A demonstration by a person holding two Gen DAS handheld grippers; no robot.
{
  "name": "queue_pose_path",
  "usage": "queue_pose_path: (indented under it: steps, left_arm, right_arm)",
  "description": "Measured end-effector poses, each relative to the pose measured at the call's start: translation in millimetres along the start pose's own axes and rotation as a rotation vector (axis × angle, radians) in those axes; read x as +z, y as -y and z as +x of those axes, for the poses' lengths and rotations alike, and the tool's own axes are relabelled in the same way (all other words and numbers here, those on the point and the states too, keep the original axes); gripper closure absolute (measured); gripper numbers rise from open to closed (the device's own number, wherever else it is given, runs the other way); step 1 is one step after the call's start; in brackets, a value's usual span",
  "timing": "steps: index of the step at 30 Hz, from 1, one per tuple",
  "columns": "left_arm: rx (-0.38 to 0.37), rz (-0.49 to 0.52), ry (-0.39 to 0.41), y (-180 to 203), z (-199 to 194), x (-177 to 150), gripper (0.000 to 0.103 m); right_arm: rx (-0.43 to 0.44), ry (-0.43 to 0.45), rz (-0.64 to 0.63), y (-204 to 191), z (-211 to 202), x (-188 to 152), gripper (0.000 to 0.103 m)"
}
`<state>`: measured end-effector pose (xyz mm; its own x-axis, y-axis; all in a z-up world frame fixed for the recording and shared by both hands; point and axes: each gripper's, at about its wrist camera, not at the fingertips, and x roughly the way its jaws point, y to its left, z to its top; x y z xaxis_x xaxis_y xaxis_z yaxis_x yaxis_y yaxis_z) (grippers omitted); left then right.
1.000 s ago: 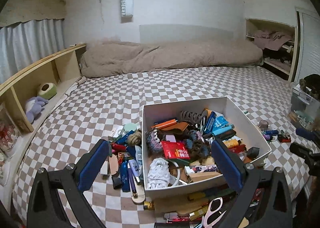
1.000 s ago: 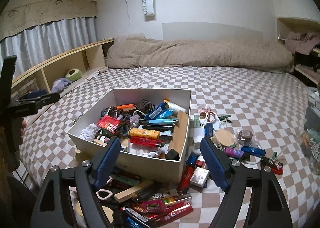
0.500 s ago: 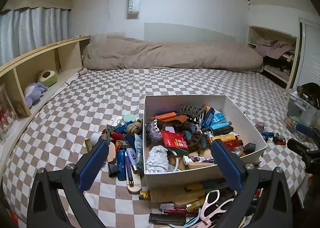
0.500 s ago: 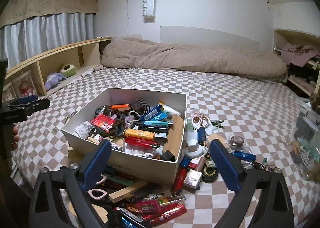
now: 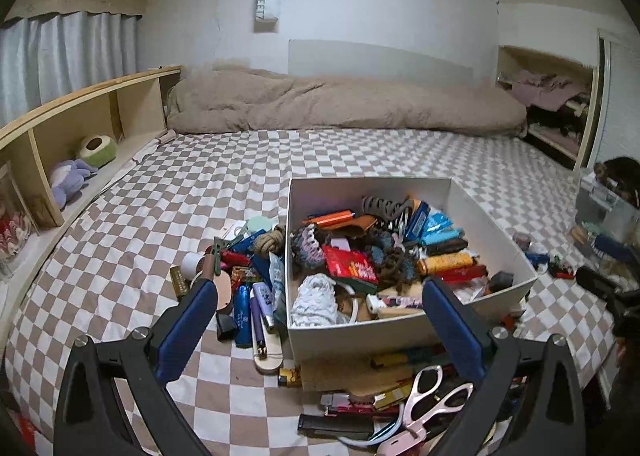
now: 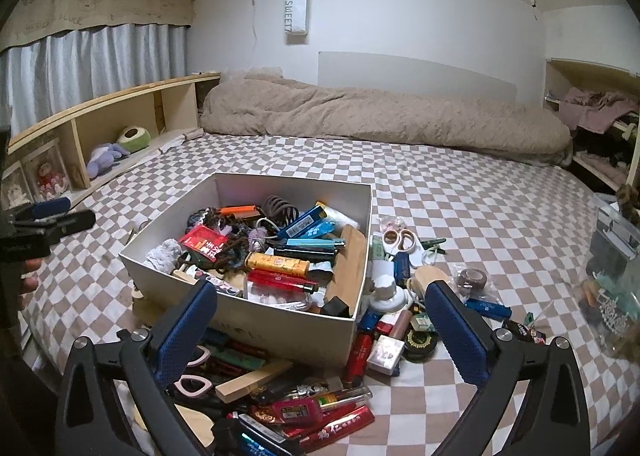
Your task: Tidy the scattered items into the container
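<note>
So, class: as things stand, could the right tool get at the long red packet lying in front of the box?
Probably yes. The right tool is open and empty, and the red packet lies on top of the pile, uncovered, before the box.

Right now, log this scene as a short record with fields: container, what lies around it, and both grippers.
container: white box on the checkered bedspread, already heaped with small items
left of box: tubes and a rope knot
near side: pink-handled scissors, wood block
right of box: brown tape roll, blue tube
left gripper: jaws open, nothing between them
right gripper: jaws just opened wide, nothing between them
</note>
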<state>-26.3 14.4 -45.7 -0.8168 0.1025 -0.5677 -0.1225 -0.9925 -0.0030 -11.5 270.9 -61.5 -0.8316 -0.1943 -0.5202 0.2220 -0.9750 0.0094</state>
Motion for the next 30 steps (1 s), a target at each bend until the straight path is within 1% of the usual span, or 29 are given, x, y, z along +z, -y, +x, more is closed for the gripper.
queue_pose_path:
  steps: [2,5,11,30]
  left_arm:
    - [0.008,0.007,-0.013,1.5,2.3,-2.6,0.000]
    - [-0.011,0.012,-0.035,2.8,4.5,-5.1,0.000]
    - [0.008,0.029,-0.024,7.0,2.3,-4.5,0.000]
    - [-0.008,0.011,-0.025,5.4,0.9,-5.5,0.000]
  right_arm:
    - [0.000,0.003,0.005,1.6,-1.3,0.2,0.000]
    - [-0.002,0.003,0.014,3.7,-2.8,0.1,0.000]
    - [-0.005,0.004,0.023,5.7,-3.1,-1.8,0.000]
    - [0.008,-0.005,0.030,3.9,0.5,-4.2,0.000]
